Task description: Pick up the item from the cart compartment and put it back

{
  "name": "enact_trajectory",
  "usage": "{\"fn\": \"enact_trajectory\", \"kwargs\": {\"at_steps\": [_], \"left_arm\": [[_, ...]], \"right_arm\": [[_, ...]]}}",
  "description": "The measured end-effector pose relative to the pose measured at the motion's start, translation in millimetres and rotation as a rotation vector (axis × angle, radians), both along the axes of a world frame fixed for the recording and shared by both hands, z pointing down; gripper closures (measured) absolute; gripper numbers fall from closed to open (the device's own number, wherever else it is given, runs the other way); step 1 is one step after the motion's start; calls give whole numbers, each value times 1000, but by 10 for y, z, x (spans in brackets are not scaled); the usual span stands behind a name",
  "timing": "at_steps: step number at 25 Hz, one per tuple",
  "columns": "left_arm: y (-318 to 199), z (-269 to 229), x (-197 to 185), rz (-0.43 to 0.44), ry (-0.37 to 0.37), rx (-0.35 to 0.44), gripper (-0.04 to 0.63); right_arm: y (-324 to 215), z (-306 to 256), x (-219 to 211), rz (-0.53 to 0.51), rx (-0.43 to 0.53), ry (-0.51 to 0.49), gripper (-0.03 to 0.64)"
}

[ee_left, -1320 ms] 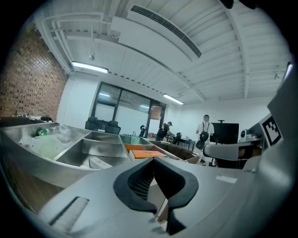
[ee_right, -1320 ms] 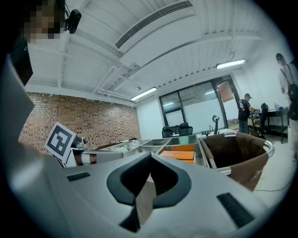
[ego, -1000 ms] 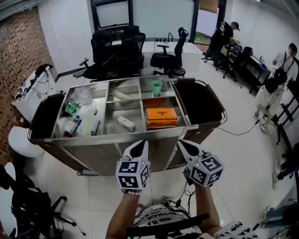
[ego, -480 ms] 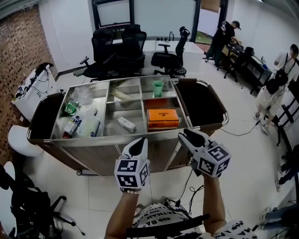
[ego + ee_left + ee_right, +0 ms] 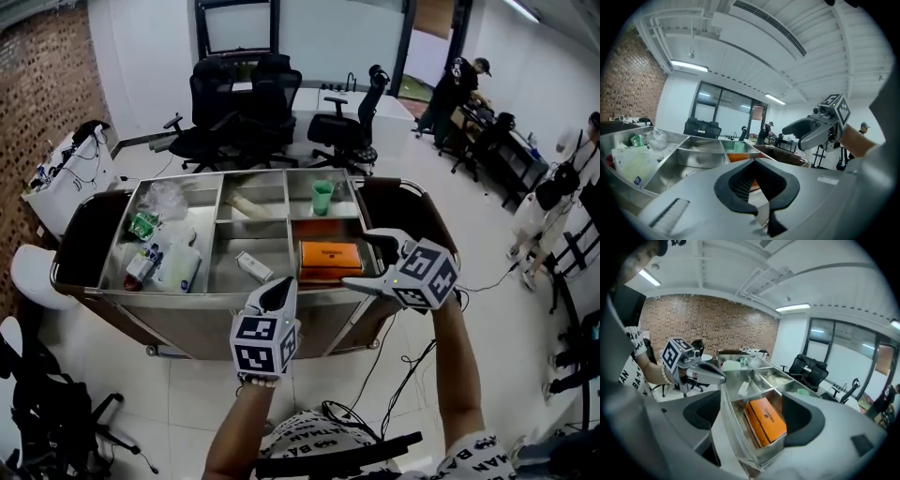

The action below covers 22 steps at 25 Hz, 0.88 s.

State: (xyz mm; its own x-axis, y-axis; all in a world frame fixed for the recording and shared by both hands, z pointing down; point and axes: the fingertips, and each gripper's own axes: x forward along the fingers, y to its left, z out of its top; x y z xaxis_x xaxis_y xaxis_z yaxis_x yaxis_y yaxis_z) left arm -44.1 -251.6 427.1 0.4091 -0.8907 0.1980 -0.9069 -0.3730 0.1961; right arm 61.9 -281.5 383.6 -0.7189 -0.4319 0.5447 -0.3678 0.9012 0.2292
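The orange box [image 5: 330, 255] lies flat in the near right compartment of the cart [image 5: 169, 294]. The right gripper [image 5: 357, 258] hovers at that compartment's right rim. Its jaws are opening and stand wide, with nothing pressed between them; the box shows beyond the gap. The left gripper [image 5: 279, 292] is closed on nothing, just off the cart's near wall. For a good grip, the right gripper should probably descend into the compartment, straddle the box across its narrow side, stay clear of the steel walls, and close only once both pads flank it squarely.
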Motion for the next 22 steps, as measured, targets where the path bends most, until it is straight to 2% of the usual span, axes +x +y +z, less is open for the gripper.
{"fn": "enact_trajectory", "kwargs": {"at_steps": [7,8,11,17,22], "left_arm": [[-207,-101,16,1,-9,-45,594],[-232,-104,19,3,-12,-47,594],[-260,-71,14,4,-19,-61,594],[-250,5,-39,-3,-23,-74,594],[-223,118,-89,-5,-24,-100,594]], "right_arm": [[-418,490,-129,-102,-115,223,188],[-489,587,-124,-108,-122,267,159],[-648,849,-119,-120,-125,394,156],[-795,1223,-199,-141,-169,509,156],[-923,1525,-173,-141,-170,638,155]]}}
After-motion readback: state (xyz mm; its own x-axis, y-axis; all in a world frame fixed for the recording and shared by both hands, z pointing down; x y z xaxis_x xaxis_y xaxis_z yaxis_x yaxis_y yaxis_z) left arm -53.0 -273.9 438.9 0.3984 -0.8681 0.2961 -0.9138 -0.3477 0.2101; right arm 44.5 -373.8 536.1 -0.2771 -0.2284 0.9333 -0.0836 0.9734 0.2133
